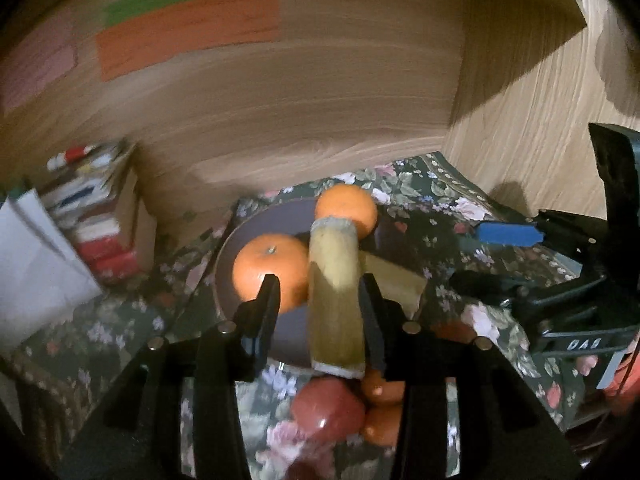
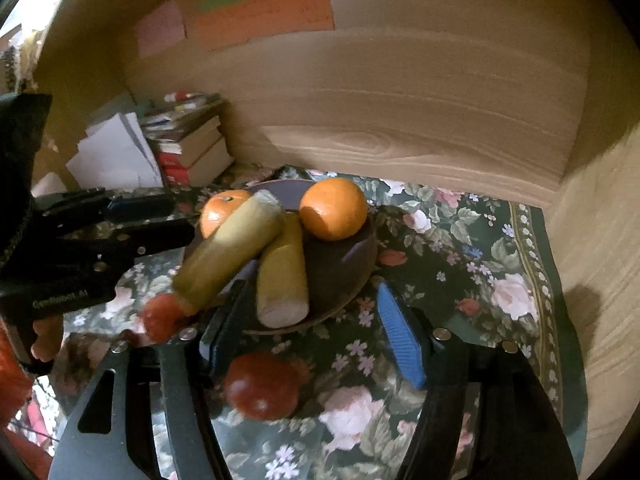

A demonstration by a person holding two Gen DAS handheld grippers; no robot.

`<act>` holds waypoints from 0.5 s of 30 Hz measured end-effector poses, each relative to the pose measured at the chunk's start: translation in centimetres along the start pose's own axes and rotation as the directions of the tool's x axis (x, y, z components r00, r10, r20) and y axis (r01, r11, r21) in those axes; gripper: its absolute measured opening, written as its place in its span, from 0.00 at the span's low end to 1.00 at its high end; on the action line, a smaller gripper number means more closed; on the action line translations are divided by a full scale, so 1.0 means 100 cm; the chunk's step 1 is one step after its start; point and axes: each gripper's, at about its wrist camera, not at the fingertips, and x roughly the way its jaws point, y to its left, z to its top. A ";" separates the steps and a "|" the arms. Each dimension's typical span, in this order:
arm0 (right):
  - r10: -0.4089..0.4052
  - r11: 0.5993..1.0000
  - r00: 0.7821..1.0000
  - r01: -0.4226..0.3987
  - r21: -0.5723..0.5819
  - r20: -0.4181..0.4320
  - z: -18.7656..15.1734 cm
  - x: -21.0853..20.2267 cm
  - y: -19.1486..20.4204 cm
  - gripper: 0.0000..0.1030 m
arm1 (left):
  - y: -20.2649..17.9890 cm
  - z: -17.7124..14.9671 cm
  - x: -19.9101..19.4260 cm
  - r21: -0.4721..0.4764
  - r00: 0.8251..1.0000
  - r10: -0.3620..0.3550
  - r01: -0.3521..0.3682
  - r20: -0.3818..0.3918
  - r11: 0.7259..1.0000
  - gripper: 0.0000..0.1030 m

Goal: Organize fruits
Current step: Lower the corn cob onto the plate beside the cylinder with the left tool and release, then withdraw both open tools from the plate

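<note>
My left gripper [image 1: 320, 292] is shut on a yellow-green sugarcane piece [image 1: 336, 300] and holds it above the dark plate [image 1: 248, 232]; it also shows in the right wrist view [image 2: 228, 248]. Two oranges [image 1: 270, 270] [image 1: 346, 208] and a second cane piece [image 2: 282, 276] lie on the plate [image 2: 340, 276]. My right gripper [image 2: 316, 328] is open and empty just in front of the plate, and it shows at the right of the left wrist view [image 1: 508, 236]. A red apple [image 2: 262, 386] lies on the floral cloth [image 2: 460, 248] between its fingers.
A stack of books [image 2: 192, 148] and white papers [image 2: 116, 156] stand at the back left against the wooden wall [image 2: 400, 112]. More red and orange fruits [image 1: 380, 424] lie on the cloth below my left gripper. A wooden side wall [image 2: 600, 240] is at the right.
</note>
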 end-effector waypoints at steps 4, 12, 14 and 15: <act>0.019 1.000 1.000 -0.019 0.006 0.009 -0.010 -0.009 0.007 0.64 | 0.011 -0.020 -0.008 -0.024 1.000 0.015 -0.015 -0.025 1.000 0.48; 0.056 0.998 0.997 -0.054 0.044 -0.048 -0.042 -0.003 0.019 0.64 | 0.023 -0.056 -0.015 -0.069 0.997 -0.007 0.002 -0.072 0.998 0.56; 0.064 0.997 0.996 -0.060 0.051 -0.069 -0.048 0.001 0.021 0.64 | 0.020 -0.061 -0.015 -0.068 0.997 -0.020 0.015 -0.076 0.998 0.57; 0.063 0.997 0.995 -0.059 0.052 -0.077 -0.050 0.004 0.022 0.64 | 0.018 -0.063 -0.013 -0.069 0.996 -0.031 0.026 -0.081 0.997 0.58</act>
